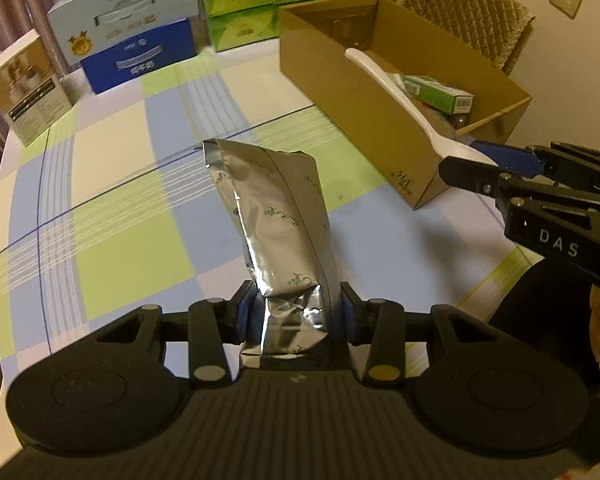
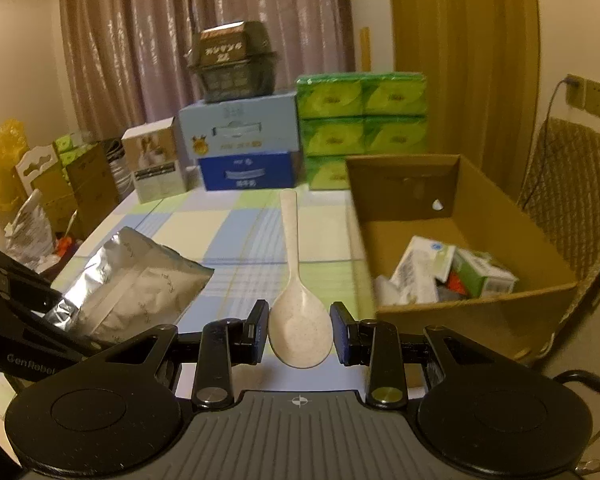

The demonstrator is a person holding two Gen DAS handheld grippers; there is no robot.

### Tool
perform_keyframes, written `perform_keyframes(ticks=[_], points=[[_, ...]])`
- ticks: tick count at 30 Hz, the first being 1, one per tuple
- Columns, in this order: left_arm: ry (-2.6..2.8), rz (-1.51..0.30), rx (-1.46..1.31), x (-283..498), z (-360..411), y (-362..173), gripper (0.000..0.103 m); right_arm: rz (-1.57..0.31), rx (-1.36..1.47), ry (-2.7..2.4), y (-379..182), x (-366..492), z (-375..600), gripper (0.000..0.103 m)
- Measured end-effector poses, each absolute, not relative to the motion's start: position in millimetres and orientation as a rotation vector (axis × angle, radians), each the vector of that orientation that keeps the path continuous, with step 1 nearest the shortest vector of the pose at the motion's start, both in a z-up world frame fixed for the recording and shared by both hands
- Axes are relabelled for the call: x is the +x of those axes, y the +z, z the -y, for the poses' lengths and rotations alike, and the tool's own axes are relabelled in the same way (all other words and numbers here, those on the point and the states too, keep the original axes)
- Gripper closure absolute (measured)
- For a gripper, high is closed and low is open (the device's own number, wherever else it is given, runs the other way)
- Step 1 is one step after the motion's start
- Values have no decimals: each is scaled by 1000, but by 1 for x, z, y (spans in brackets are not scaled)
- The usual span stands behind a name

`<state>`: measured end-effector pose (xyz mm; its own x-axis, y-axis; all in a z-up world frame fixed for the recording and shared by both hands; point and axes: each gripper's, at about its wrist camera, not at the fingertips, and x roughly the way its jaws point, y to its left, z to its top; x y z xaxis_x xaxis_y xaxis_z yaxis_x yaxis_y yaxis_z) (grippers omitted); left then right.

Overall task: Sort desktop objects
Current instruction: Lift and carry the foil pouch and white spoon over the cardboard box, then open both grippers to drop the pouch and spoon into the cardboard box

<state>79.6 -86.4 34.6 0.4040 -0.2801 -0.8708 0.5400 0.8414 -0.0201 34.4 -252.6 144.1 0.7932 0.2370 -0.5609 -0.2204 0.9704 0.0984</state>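
Note:
My left gripper [image 1: 297,312] is shut on a silver foil pouch [image 1: 272,216] and holds it above the checked tablecloth; the pouch also shows in the right wrist view [image 2: 136,284]. My right gripper [image 2: 299,334] is shut on the bowl of a white speckled rice spoon [image 2: 298,320], handle pointing away. In the left wrist view the spoon [image 1: 396,92] is held beside the near wall of an open cardboard box [image 1: 364,120]. The box [image 2: 476,312] lies to the right of the right gripper and holds small cartons [image 2: 424,268].
At the table's far side stand a blue-and-white gift box [image 2: 244,144], green tissue packs [image 2: 360,128] and a beige product box [image 2: 154,164]. A wicker chair [image 2: 572,200] stands behind the cardboard box. The checked tablecloth [image 1: 112,216] covers the table.

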Motion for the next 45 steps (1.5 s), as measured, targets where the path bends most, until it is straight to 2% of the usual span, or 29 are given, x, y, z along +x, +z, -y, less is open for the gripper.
perform_keyframes(ticks=[21, 45], points=[[-650, -936, 287, 94, 190, 77, 65, -594, 18, 125, 175, 61, 343, 73], [-662, -981, 142, 181, 283, 67, 65, -648, 23, 97, 151, 147, 406, 73]])
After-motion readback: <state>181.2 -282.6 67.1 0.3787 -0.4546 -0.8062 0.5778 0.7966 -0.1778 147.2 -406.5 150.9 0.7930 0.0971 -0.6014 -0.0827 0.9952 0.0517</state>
